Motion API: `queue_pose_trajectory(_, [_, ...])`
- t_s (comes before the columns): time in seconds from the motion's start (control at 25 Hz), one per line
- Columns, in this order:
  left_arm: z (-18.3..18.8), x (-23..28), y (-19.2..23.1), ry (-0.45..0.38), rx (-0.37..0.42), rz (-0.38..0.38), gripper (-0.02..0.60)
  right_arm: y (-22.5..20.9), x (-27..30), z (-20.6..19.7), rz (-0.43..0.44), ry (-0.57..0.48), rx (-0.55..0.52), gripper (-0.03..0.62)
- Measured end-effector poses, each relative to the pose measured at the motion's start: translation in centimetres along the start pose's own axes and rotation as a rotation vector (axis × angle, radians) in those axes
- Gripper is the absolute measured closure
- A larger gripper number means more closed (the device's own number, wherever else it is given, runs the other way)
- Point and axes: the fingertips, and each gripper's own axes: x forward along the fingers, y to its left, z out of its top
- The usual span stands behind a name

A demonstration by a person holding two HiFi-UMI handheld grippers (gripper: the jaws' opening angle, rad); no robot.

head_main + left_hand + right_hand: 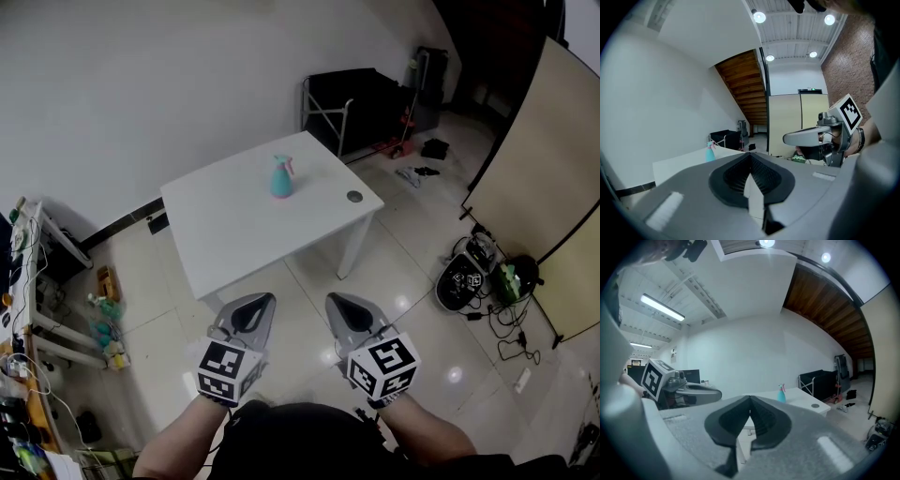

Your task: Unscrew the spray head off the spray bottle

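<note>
**Spray bottle upright on the far table, both grippers shut and well short of it**

Spray bottle is seen standing upright on the white table, toward the table's far side and well apart from both hand-held tools. Its long axis is vertical, with the pink spray head on top and the teal body below; the head is not yet removed.

The left gripper and the right gripper are held side by side at the near end of the scene, over the tiled floor, and both are pointed roughly toward the table. The jaws of each are pressed together and nothing is carried between them. The bottle lies ahead of both and a little left of the middle line between them, so the left gripper is judged to be slightly better aligned, though neither is clearly nearer.

A stretch of floor and the near part of the tabletop are to be crossed first, and no object is seen in this path. A small dark round thing lies on the table to the right of the bottle, apart from it. A black rack stands beyond the table, beige panels are placed at the right, and cables with equipment are spread on the floor near them.
</note>
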Motion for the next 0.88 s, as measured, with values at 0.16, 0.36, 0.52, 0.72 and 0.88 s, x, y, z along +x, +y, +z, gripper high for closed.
queue_pose_trajectory(0.16, [0.4,1.8,0.4,0.000,0.003,-0.003,0.566,-1.5,1.0,0.2,-0.002,-0.002,0.005,0.604])
queue_pose_trajectory(0.36, [0.6,3.8,2.2,-0.003,-0.001,-0.017,0.566,-3.1,3.0,0.8,-0.023,0.000,0.003,0.604])
queue_pose_trajectory(0.52, [0.5,5.9,4.1,-0.008,-0.019,-0.030,0.566,-4.2,5.4,1.0,-0.034,0.012,-0.004,0.603])
queue_pose_trajectory(0.72, [0.5,8.6,7.3,-0.007,-0.039,-0.047,0.566,-5.6,9.7,1.7,-0.043,0.036,-0.010,0.603])
queue_pose_trajectory(0.88, [0.5,10.3,10.1,-0.002,-0.046,-0.075,0.566,-5.9,13.7,2.3,-0.048,0.055,-0.016,0.603])
